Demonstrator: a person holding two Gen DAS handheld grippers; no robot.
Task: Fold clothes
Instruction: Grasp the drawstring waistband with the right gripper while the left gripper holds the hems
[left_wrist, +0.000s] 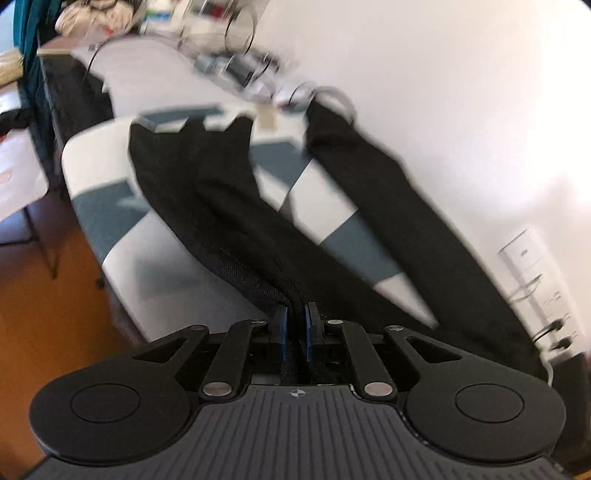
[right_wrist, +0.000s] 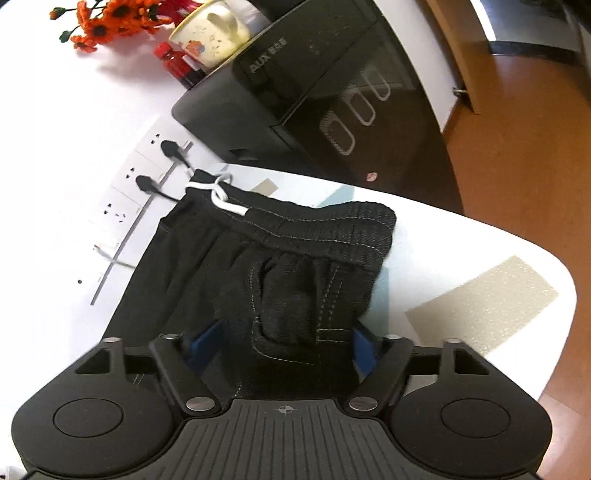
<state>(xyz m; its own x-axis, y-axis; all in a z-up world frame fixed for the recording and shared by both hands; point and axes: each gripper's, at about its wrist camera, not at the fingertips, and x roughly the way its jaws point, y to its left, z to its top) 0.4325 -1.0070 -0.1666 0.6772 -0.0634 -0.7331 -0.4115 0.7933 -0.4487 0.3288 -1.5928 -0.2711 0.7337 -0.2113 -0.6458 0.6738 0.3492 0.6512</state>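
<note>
Orange flowers (right_wrist: 107, 22), red bottle (right_wrist: 176, 62) – black appliance (right_wrist: 295, 92)

blurred desk clutter (left_wrist: 236, 66), perhaps cables

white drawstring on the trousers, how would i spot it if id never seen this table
Start at the white table standing against the wall with the sockets. Black trousers lie on it, their elastic waistband towards the wall. The white drawstring sits knotted at the waistband's wall-side end, the only white thing on the dark cloth.
</note>
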